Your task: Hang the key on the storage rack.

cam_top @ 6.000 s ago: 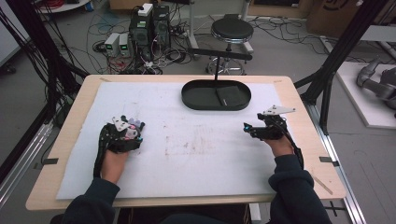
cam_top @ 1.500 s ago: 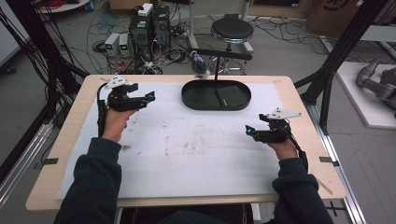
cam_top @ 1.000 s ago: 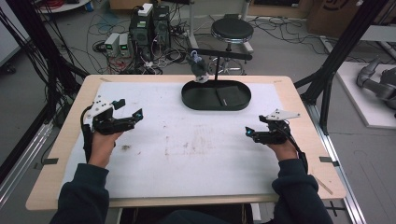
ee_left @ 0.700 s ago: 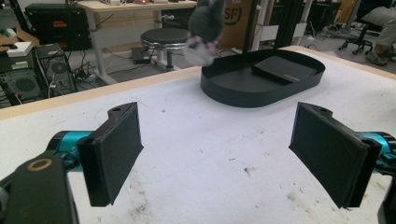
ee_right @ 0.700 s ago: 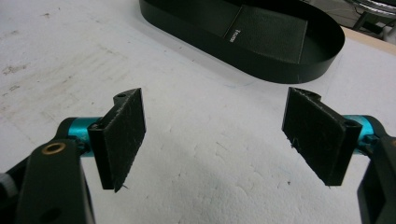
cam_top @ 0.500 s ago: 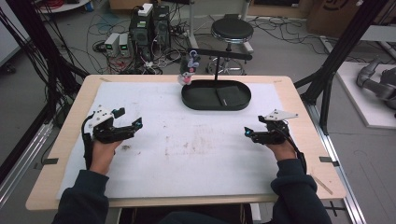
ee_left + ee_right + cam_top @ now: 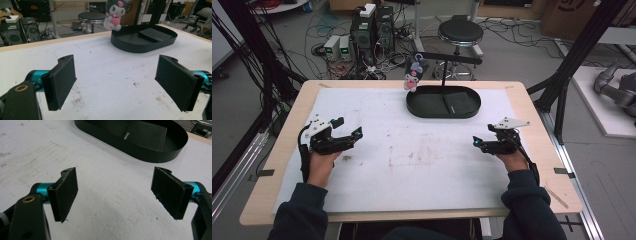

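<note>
Left claw released, jaws wide apart, nothing between them, low over the left side of the white-covered wooden tabletop. Right claw also released and empty, over the right side, well apart from the left. Small plush toy with dark hood, white face and pink belly hangs in the air at the left end of the black oval plastic tray at the far edge. Flat black rectangular pad lies inside the tray.
</note>
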Demonstrator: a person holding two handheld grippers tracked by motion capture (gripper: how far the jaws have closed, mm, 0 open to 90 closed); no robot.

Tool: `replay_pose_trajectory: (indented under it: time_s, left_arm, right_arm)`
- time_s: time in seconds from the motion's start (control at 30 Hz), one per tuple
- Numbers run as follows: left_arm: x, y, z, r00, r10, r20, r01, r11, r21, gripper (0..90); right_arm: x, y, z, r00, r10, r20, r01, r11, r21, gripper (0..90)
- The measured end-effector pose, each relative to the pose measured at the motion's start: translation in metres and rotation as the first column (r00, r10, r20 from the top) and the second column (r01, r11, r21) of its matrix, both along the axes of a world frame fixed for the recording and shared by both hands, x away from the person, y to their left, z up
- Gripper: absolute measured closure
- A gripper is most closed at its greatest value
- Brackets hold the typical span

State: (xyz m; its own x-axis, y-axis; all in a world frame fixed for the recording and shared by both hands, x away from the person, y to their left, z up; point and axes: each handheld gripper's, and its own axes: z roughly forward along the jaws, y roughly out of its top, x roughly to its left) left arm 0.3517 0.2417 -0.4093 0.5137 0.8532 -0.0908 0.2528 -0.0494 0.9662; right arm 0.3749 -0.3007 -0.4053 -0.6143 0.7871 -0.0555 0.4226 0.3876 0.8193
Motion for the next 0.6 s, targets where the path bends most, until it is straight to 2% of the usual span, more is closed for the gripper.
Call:
replay_pose_trajectory:
  time_s: [0.6]
  left_arm:
    - [0.0011, 0.0035, -0.0017, 0.9998, 0.018, -0.005, -0.018, 0.9998, 0.002, 16.2]
  right_arm:
    - [0.0007, -0.0011, 0.0, 1.0, -0.008, -0.001, 0.008, 0.9999, 0.008, 21.9]
